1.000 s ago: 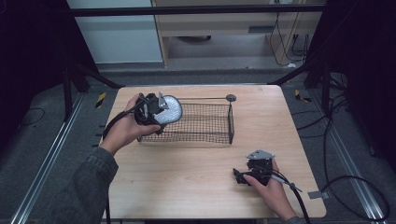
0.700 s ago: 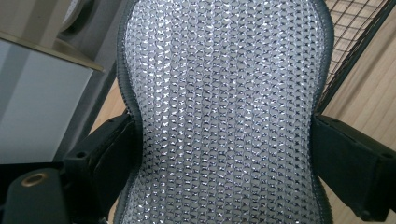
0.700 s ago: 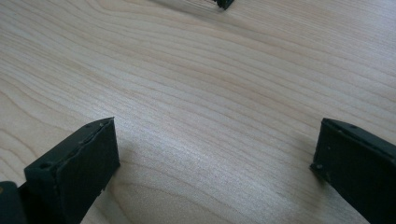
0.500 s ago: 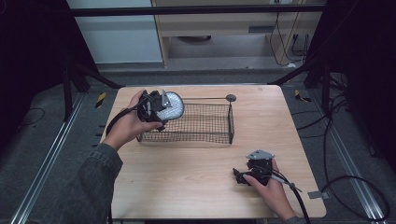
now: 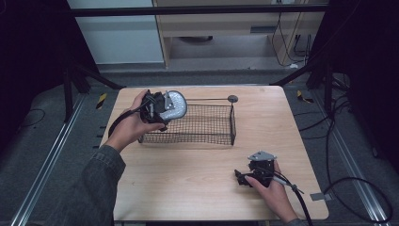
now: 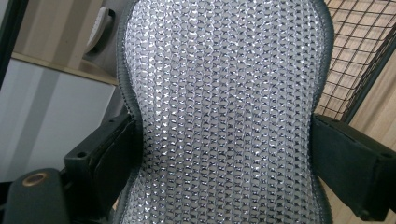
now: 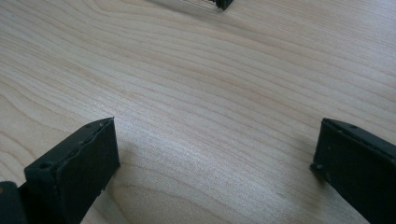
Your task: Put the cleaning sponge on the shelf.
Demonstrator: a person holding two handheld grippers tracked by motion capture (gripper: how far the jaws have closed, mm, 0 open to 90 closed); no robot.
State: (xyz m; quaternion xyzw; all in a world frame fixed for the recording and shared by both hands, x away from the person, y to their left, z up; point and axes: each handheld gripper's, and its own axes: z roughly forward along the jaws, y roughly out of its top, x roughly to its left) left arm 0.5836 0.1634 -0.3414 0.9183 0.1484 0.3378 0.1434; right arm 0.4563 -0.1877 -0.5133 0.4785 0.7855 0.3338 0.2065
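Left gripper view: my left gripper pinches the silver mesh pad at its waist; looks light, floppy. Right gripper gapes empty.

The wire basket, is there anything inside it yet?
Empty, it seems. Through the wire basket only bare mesh shows; the silver pad is gripped in the left gripper above its left end.

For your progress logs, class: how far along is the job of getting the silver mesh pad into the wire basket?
Done: the left gripper is shut on the silver mesh pad, lifted off the table. In hand: the pad is held above the wire basket's left end. Left: lowering and releasing it inside. The right gripper rests open on the table.
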